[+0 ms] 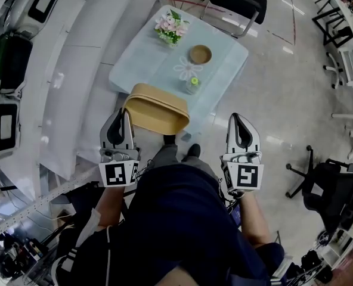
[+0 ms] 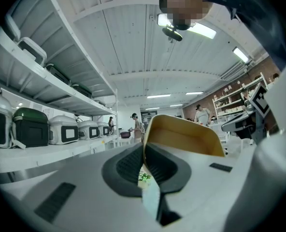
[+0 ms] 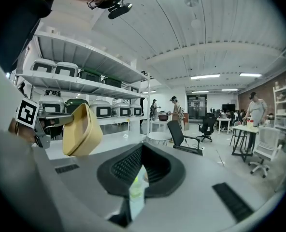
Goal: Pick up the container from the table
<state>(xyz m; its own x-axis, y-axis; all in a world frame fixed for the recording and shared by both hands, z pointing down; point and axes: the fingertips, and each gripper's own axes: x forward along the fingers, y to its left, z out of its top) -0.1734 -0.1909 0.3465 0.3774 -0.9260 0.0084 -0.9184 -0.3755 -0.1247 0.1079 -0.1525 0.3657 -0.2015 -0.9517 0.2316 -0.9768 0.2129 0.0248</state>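
Above the pale blue rectangular table (image 1: 146, 64) at upper centre, the tan oval plastic container (image 1: 155, 109) is held aloft mid-frame, one thin rim pinched by the left gripper (image 1: 123, 115), while the right gripper (image 1: 237, 119) is closed empty, so a swing or slip is judged likely.

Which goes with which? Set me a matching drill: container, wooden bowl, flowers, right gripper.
1 container
2 wooden bowl
3 flowers
4 right gripper

a pink and white, on the table
b jaws together, nothing held
c rim clamped in the left gripper
d round, brown, on the table

Pairs: 1-c, 2-d, 3-a, 4-b
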